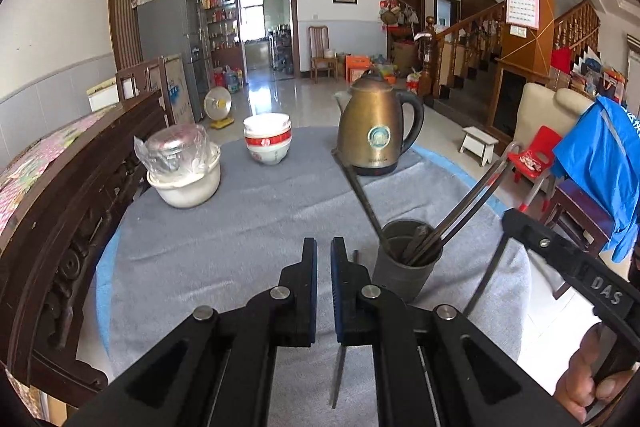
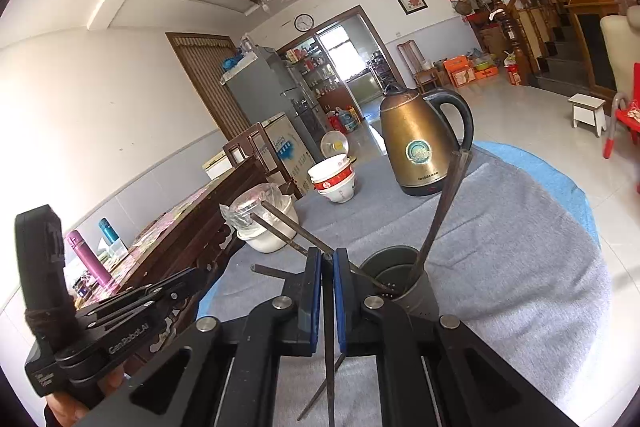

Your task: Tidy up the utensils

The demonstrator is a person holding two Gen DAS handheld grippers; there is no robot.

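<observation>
Right wrist view: our right gripper [image 2: 328, 254] has its jaws pinched shut on a pair of chopsticks [image 2: 329, 339]. One runs straight back between the blue pads and the second crosses it lower down. Just ahead, the grey cup [image 2: 416, 297] stands on the tabletop [image 2: 520, 267], which is covered with a grey cloth. The standing chopsticks [image 2: 440, 203] lean out of the cup to both sides, some of them passing in front of our fingertips.

A loose chopstick [image 2: 272, 270] shows left of the jaws. In the left wrist view it runs along the inner side of one finger of our left gripper [image 1: 324, 243]. Those jaws are closed to a narrow slit, and we cannot tell whether they pinch it.

On writing, the right wrist view shows the body of the left gripper [image 2: 196, 273] marked "GenRobot.AI". Only the left wrist view shows "DAS" on the right gripper [image 1: 510, 221], with a hand [image 1: 580, 383] on its handle.

Farther back stands a bronze kettle [image 1: 376, 131]; the lettering at its base is too small for us to read. Beside it are stacked bowls [image 1: 267, 141] with a red band, and a white pot [image 1: 186, 183] topped by a plastic-wrapped lid. Only the right wrist view catches a purple flask [image 2: 86, 259] and a blue one on the wooden bench.
</observation>
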